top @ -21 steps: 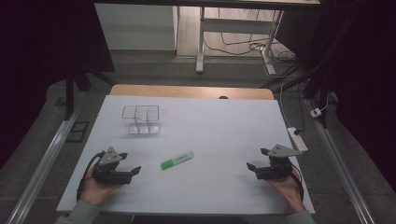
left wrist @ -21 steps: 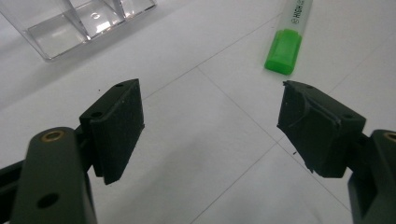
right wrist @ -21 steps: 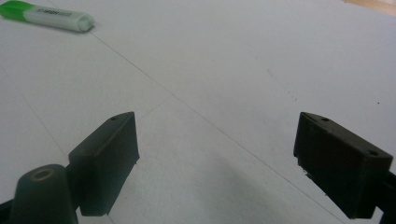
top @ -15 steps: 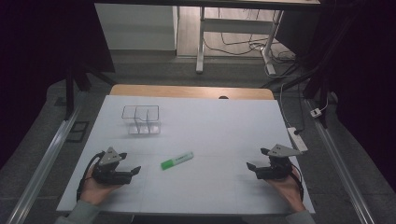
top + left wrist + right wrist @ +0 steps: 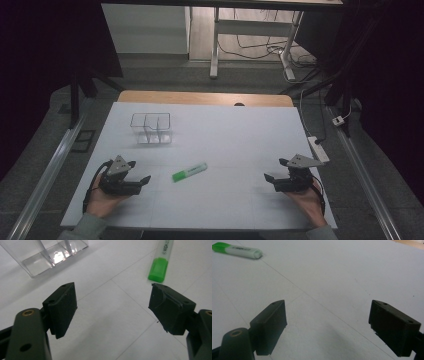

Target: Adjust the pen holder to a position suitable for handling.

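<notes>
From the high view, a green highlighter (image 5: 189,172) lies on its side on the white table (image 5: 225,135), between the two grippers and nearer the left one. The left gripper (image 5: 138,172) sits low at the near left of the table, its jaws spread and empty, and the right gripper (image 5: 275,170) sits well apart at the near right, jaws likewise released. A clear plastic organizer (image 5: 151,128) stands farther back, beyond the highlighter. In the left gripper view, the black jaws stand wide with bare table between them; the highlighter's green cap (image 5: 158,269) lies just beyond the right-hand jaw, untouched, and the organizer shows at upper left. In the right gripper view, the jaws gape over bare table, with the highlighter far off at upper left.
</notes>
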`<state>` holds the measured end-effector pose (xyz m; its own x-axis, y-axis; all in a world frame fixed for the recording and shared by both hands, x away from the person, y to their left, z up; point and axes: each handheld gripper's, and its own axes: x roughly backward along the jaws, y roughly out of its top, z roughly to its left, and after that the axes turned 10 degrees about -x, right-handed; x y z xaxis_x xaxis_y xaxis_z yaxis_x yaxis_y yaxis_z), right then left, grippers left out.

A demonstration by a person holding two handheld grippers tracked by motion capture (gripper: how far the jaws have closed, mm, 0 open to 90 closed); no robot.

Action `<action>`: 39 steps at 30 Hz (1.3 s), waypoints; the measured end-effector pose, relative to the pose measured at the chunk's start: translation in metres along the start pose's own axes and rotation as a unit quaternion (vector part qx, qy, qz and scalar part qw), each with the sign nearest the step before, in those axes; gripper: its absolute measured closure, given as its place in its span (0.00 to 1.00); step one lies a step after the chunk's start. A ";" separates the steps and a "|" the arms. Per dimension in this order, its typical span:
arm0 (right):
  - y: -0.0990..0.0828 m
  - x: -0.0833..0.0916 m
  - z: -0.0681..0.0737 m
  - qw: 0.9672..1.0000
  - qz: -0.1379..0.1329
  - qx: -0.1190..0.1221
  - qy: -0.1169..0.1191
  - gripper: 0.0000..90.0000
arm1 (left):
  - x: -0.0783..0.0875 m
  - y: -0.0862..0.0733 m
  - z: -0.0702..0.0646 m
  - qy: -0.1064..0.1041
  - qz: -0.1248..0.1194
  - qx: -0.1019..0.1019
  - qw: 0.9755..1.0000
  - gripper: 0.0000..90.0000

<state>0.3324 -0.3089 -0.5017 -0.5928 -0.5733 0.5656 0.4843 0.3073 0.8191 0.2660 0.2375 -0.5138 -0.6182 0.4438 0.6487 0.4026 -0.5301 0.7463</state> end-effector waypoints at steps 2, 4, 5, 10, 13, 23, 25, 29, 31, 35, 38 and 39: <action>0.000 0.000 0.000 1.000 0.000 0.000 -0.001 0.16 | 0.000 0.000 0.001 0.001 -0.001 -0.001 1.000 0.25; 0.000 0.000 0.000 1.000 0.000 0.000 -0.002 0.16 | -0.001 0.002 0.003 0.004 0.000 -0.002 1.000 0.25; 0.000 0.000 0.000 1.000 0.001 0.001 -0.002 0.16 | -0.001 0.003 0.004 0.004 -0.001 -0.001 1.000 0.25; 0.001 0.000 0.000 1.000 0.001 0.002 -0.003 0.16 | -0.002 0.006 0.009 0.008 -0.001 -0.002 1.000 0.25; 0.001 0.000 0.000 1.000 0.000 0.002 -0.004 0.16 | -0.003 0.007 0.013 0.011 -0.001 0.001 1.000 0.26; 0.000 -0.002 0.001 1.000 0.004 0.001 -0.003 0.17 | -0.007 0.010 0.029 0.022 0.004 0.013 1.000 0.27; 0.000 -0.002 0.001 1.000 0.004 0.002 -0.003 0.17 | -0.007 0.010 0.031 0.023 0.003 0.013 1.000 0.28; 0.000 -0.003 0.001 1.000 0.006 0.002 -0.003 0.17 | -0.008 0.010 0.038 0.025 0.004 0.019 0.999 0.28; 0.000 -0.003 0.001 1.000 0.009 0.004 -0.004 0.17 | -0.008 0.011 0.044 0.028 0.006 0.023 0.999 0.28; 0.000 -0.004 0.001 1.000 0.008 0.005 0.000 0.17 | -0.008 0.011 0.050 0.032 0.005 0.029 0.999 0.30; 0.000 -0.004 0.002 1.000 0.009 0.007 0.000 0.17 | -0.007 0.012 0.058 0.043 0.005 0.032 0.999 0.31; 0.000 -0.004 0.002 1.000 0.010 0.007 0.000 0.17 | -0.007 0.012 0.058 0.043 0.005 0.032 0.999 0.31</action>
<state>0.3340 -0.3052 -0.5041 -0.5832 -0.5674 0.5814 0.4868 0.3289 0.8092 0.3146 0.2702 -0.5011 -0.6685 0.3742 0.6427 0.4496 -0.4852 0.7500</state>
